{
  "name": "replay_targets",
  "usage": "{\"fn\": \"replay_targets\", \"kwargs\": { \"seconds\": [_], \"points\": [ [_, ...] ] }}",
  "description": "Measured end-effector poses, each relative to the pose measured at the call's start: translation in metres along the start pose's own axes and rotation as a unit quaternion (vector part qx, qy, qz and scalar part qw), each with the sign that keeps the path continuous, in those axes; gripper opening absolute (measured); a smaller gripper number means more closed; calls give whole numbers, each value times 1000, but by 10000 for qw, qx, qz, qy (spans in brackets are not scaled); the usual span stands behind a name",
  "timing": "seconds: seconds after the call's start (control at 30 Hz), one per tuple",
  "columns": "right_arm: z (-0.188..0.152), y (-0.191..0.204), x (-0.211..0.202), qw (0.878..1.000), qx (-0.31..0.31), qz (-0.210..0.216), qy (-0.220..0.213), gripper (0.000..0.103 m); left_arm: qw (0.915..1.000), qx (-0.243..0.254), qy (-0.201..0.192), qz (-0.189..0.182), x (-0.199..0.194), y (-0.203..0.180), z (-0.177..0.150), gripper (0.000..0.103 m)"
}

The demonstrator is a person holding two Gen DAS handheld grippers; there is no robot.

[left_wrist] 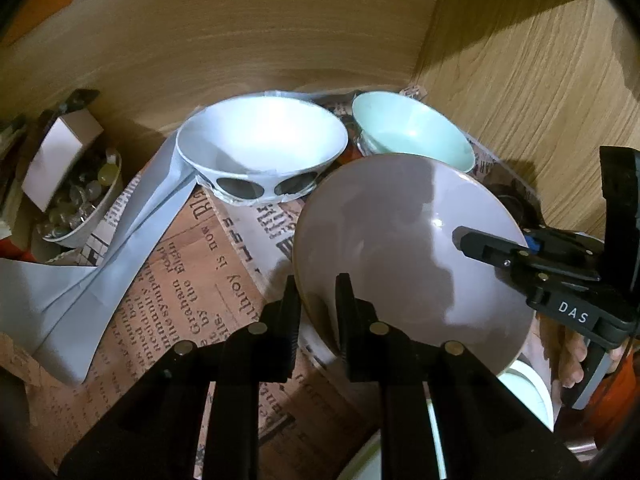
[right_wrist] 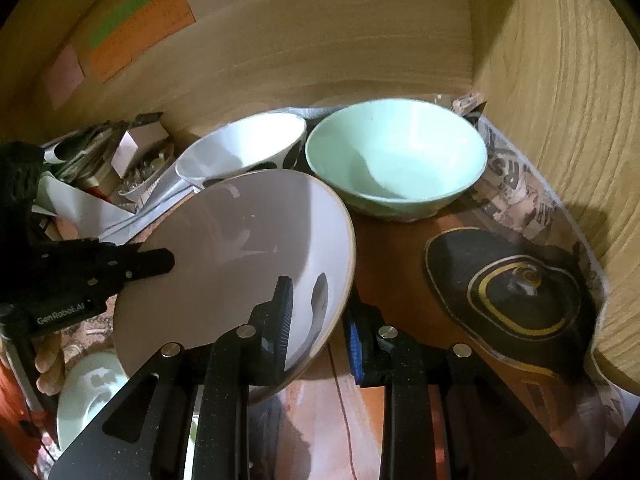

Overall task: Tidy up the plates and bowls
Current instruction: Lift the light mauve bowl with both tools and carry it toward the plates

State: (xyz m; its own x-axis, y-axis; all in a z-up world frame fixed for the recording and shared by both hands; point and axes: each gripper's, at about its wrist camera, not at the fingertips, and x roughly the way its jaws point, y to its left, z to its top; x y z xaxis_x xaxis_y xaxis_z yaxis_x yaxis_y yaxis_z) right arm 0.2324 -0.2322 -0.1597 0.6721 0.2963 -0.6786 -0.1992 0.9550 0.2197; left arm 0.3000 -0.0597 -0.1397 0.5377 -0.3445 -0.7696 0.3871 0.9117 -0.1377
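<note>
Both grippers, left (left_wrist: 318, 294) and right (right_wrist: 320, 312), clamp opposite rims of the tilted grey bowl (left_wrist: 400, 240).

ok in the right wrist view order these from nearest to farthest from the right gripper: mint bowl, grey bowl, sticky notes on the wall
1. grey bowl, clamped at its rim by the right gripper.
2. mint bowl, behind it, toward the cabinet's back corner.
3. sticky notes, high on the back wall, upper left.
</note>
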Motion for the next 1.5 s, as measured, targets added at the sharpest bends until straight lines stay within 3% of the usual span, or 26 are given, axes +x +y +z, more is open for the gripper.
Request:
{"fn": "replay_targets", "kwargs": {
  "seconds": [0.6, 0.97, 1.5],
  "points": [
    [0, 27, -60, 9972, -252, 180, -685, 22, 9958, -56, -903, 106, -81, -12, -18, 16],
    [-17, 68, -90, 9926, -628, 441, -943, 22, 9899, -270, -1365, 272, -141, -8, -56, 16],
    [-49, 131, -94, 9846, -1061, 1093, -858, 22, 9803, -637, -1605, 963, -199, 15, -134, 16]
  ]
}}
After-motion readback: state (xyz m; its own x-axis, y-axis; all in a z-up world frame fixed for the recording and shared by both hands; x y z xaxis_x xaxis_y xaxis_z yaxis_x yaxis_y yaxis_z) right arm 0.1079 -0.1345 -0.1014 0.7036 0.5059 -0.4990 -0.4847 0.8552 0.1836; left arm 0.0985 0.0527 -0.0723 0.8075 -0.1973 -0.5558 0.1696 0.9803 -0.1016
